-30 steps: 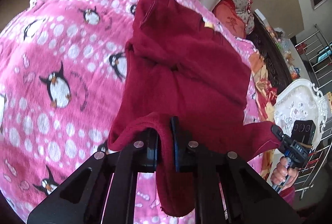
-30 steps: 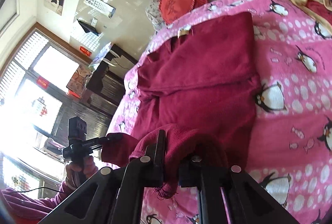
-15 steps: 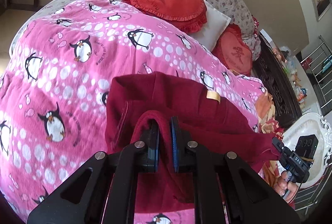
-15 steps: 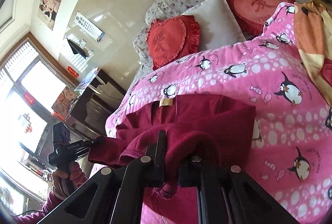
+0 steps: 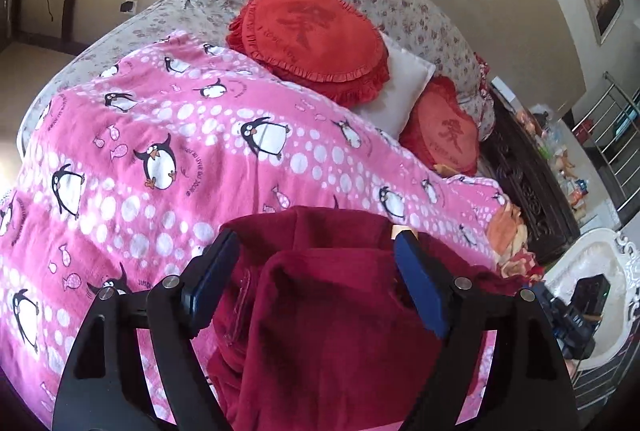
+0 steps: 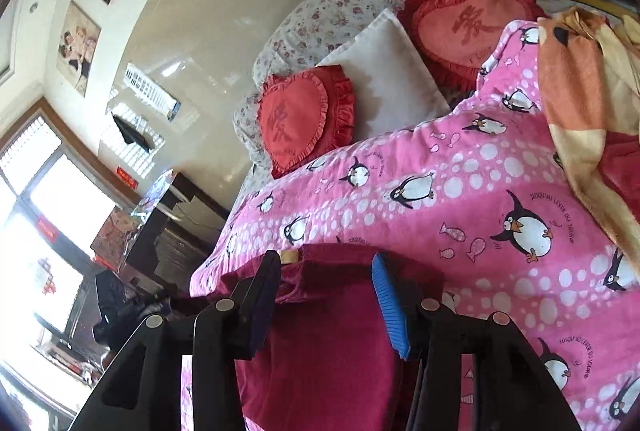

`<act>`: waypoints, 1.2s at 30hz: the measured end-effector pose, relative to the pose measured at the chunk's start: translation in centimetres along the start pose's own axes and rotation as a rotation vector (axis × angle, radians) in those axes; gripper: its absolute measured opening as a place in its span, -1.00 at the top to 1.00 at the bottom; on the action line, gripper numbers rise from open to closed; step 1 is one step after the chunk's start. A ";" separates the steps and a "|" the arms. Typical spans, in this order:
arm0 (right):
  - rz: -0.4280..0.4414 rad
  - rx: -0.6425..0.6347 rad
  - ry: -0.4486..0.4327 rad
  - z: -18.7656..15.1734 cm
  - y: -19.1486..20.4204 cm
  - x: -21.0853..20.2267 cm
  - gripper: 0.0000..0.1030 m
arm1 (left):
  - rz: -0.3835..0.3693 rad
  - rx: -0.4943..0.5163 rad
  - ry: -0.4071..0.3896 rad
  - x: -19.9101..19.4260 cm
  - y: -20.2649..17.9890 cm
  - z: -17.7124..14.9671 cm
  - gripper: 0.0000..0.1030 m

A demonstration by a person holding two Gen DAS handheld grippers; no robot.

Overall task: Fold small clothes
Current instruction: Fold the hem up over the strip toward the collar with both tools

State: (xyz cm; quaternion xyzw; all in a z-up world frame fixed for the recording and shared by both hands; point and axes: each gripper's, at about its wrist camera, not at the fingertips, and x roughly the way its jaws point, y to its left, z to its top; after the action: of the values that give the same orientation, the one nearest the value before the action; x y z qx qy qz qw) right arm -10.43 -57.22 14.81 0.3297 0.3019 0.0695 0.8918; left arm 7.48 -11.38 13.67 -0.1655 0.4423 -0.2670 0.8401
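Fleece, dark red and thick, that's what you've got under both tools right now. The garment (image 5: 336, 319) lies doubled over on the pink penguin blanket (image 5: 168, 135), near its front edge, well short of the red heart cushions (image 5: 312, 35). Your left gripper (image 5: 316, 283) has just been opening: jaws wide, cloth lying between them but the pads clear of it. Same story on the right gripper (image 6: 332, 303); it has just been opening too, the blue pad (image 6: 390, 311) standing off the fabric, nothing pinched.

My read on handling: this is soft, light and floppy stuff, no stiffness at all, so it'll sag wherever you don't support it. The nap looks grippy, so it probably won't slide out of the pads. For the next fold, I'd take it at the two outer corners of the folded edge, one per tool, pinching through both layers so the top flap doesn't peel away.
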 end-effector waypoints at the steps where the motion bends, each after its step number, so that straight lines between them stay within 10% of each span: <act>1: -0.013 -0.038 0.014 -0.6 0.7 0.1 0.13 | -0.009 -0.007 0.003 -0.2 -0.1 -0.1 -0.55; 10: -0.165 -0.364 0.148 -5.0 5.1 7.1 0.20 | 0.033 0.149 0.073 2.4 -3.3 -4.1 -0.55; 20: -0.363 -0.308 0.151 -0.3 1.7 16.2 0.20 | 0.257 0.067 0.105 11.5 -2.2 -2.0 -0.55; 36: -0.450 -0.322 0.149 -4.1 1.4 9.8 0.06 | 0.320 0.173 0.080 7.3 -3.6 -5.2 -0.55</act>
State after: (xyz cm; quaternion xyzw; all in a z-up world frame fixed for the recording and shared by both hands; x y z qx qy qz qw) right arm -4.82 -50.75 8.42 0.1028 0.4173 -0.0590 0.9010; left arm 5.48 -18.81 7.81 -0.0093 0.4715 -0.1736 0.8646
